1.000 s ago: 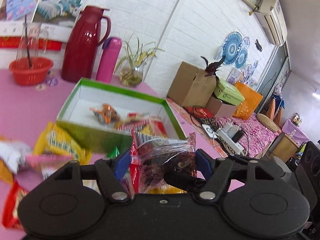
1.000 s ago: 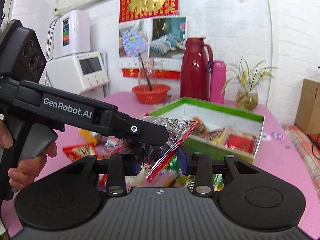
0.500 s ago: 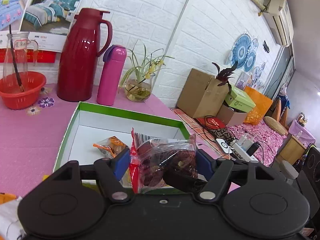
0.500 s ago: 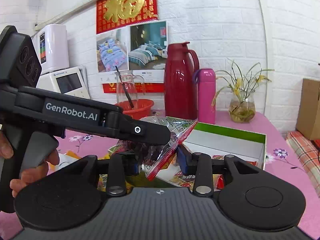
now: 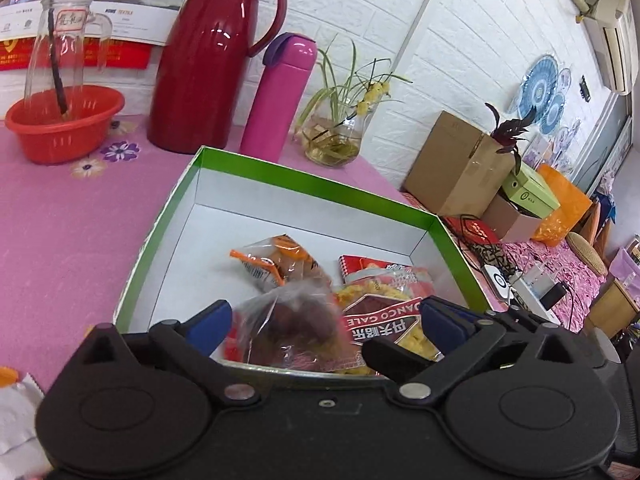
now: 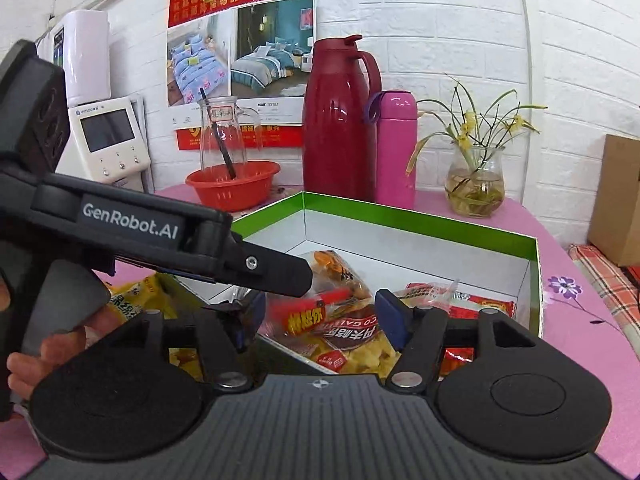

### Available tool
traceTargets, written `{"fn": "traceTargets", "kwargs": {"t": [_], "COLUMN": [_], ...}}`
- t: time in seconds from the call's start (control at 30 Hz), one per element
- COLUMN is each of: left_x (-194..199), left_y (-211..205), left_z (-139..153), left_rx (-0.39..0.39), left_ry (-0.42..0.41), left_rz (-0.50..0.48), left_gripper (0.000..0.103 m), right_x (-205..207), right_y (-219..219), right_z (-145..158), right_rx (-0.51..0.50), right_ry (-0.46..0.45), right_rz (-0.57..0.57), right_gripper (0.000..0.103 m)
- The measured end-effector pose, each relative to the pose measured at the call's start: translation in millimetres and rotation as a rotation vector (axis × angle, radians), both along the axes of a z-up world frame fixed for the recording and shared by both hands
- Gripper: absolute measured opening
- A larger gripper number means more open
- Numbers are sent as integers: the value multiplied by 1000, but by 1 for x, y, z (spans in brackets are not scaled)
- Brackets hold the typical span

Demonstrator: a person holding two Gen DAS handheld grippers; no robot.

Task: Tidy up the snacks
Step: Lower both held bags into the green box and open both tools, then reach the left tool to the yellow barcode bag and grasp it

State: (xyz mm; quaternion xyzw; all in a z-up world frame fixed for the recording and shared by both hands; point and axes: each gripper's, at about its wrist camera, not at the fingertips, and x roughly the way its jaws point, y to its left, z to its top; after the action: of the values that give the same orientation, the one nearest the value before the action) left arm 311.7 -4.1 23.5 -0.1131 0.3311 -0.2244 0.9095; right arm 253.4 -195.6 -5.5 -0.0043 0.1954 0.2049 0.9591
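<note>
- While the clear packet of dark snacks [image 5: 292,328] settles into the green-rimmed box [image 5: 304,184], it sits at the box's near edge, blurred, lying partly on the red-and-yellow bag [image 5: 384,320] beside it.
- Already in the box: an orange-trimmed packet [image 5: 276,260] toward the middle and a red packet [image 5: 360,266] toward the far right corner, so I'd call the job well under way, not finished.
- Left to do, by my read: a yellow bag [image 6: 132,304] lies outside the box's left wall in the right wrist view, and a white wrapper [image 5: 16,412] sits on the pink bench [image 5: 60,220] left of the box.
- Left tool [image 5: 324,320]: jaws have just been opening and stand wide, blue pads clear on either side of the clear packet. Nothing gripped.
- Right tool [image 6: 320,316]: jaws have just sprung apart too, wide open over the box's near edge, with the packets in the box showing in the gap and neither pad pressing on one.
- Pose: the left tool tips down over the box's near wall; seen from the right, it reaches across from the left, a hand [image 6: 36,356] on its trigger.
- Behind the box stand the red jug [image 5: 208,60] and pink flask [image 5: 280,96].
</note>
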Motion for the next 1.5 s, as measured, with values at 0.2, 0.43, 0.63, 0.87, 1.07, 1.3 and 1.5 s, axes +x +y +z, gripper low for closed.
{"fn": "traceTargets", "kwargs": {"t": [0.2, 0.43, 0.63, 0.87, 1.07, 1.3, 1.5], "left_x": [-29, -83, -120, -124, -109, -96, -99], "left_y": [5, 8, -6, -39, -66, -69, -77], "left_z": [22, 46, 33, 2, -24, -43, -46], "left_rx": [-3, -15, -42, -37, -11, 7, 52], "left_ry": [-38, -82, -53, 51, 115, 151, 141], "left_rz": [2, -2, -77, -159, -195, -196, -236], "left_gripper": [103, 103, 103, 103, 103, 103, 103], "right_x": [-26, -70, -104, -113, -112, -106, -104], "right_y": [-10, -37, -56, -64, -65, -63, -63], "right_z": [20, 29, 13, -19, -32, -39, -41], "right_rx": [6, 21, -12, -54, -81, -73, -63], "right_ry": [-47, -47, 14, 122, 146, 162, 167], "right_rz": [-8, -21, -36, -65, -41, 12, 14], "right_gripper": [103, 103, 103, 103, 103, 103, 103]}}
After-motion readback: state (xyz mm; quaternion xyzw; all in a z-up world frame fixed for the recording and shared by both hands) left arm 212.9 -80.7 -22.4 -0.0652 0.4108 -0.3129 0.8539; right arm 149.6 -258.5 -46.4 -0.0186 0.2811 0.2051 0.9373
